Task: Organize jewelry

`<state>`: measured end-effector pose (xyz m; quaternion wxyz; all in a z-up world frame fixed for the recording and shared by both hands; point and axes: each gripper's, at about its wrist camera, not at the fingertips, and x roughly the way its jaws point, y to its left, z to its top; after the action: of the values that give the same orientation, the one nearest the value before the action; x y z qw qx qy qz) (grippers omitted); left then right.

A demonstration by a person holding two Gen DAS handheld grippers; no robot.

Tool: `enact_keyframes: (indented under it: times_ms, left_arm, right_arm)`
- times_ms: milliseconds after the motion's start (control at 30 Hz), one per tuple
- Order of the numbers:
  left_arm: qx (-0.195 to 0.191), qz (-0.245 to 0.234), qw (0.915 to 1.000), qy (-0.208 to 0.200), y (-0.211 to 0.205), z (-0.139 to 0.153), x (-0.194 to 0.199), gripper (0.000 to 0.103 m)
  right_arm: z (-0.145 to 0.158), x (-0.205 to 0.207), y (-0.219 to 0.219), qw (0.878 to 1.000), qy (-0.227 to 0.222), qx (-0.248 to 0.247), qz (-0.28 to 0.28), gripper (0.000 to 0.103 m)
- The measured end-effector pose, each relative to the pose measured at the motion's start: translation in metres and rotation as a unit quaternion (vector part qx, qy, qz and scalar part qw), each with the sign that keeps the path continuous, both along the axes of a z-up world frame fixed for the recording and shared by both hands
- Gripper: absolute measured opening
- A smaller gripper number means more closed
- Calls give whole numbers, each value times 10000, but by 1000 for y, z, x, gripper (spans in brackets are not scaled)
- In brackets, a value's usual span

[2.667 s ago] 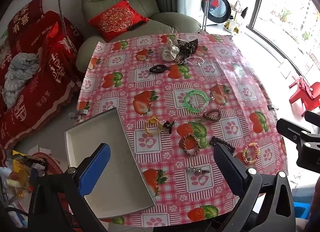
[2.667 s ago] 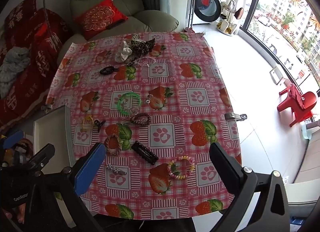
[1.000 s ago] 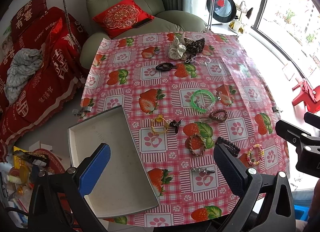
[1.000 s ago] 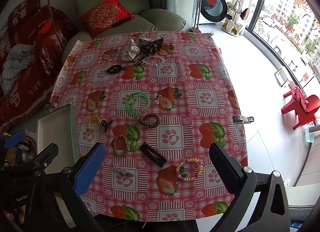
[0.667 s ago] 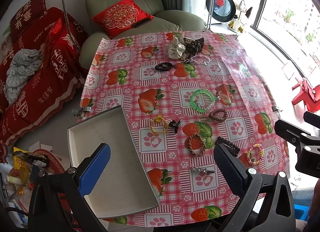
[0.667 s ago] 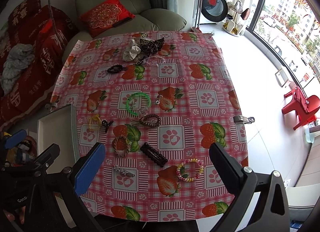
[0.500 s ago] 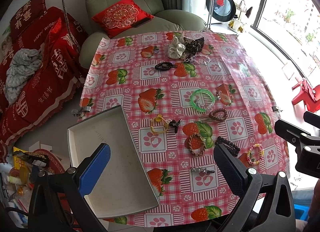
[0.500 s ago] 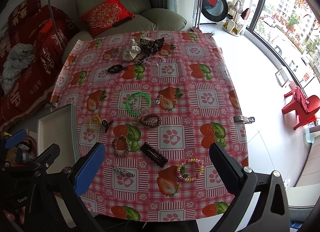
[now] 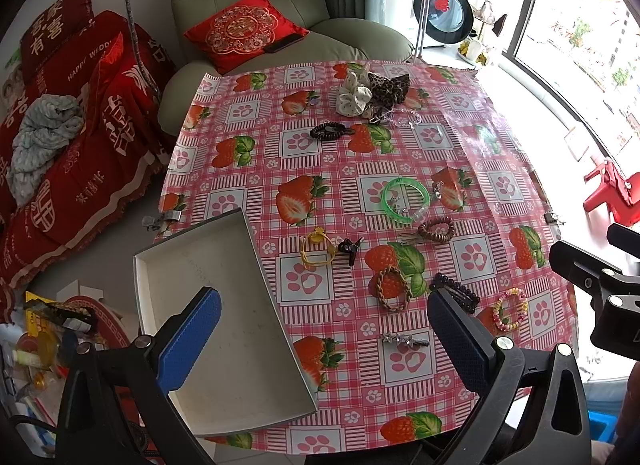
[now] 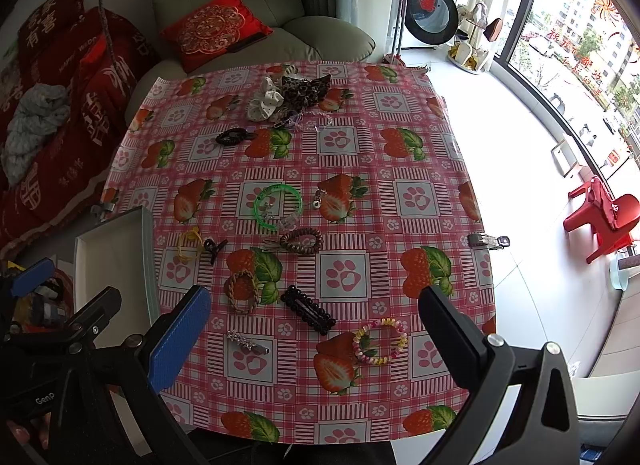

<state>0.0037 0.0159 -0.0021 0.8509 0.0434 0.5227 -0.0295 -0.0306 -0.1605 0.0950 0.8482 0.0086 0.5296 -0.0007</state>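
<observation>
- Both cams pulled back/up slightly vs 2.7 s ago; jewelry unmoved.
- L gripper (image 9: 320, 337), R gripper (image 10: 316, 329): jaws spread, empty.
- Tray (image 9: 256, 249) bare, at table's left edge; bracelets, clips scattered beside it.
- Tip: take near bead bracelet (image 10: 380, 341) first, pinch the band.

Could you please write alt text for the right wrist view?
The open right gripper hovers over a strawberry-print table strewn with bracelets, hair ties and clips, including a green bangle. An empty white tray sits at the left edge.
</observation>
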Motion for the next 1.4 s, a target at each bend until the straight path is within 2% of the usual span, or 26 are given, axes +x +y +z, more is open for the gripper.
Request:
enact_keyframes:
  times_ms: [1067,1400]
  left_arm:
    - [-4,-2,10000,25,1,0,1,103]
    - [-2,-44,9996,293,-9,-22,-3,103]
  right_arm:
    - [-1,-1,-1,10000,20,4,5,103]
    - [-15,-4,-6,9997,195,80,-96,103]
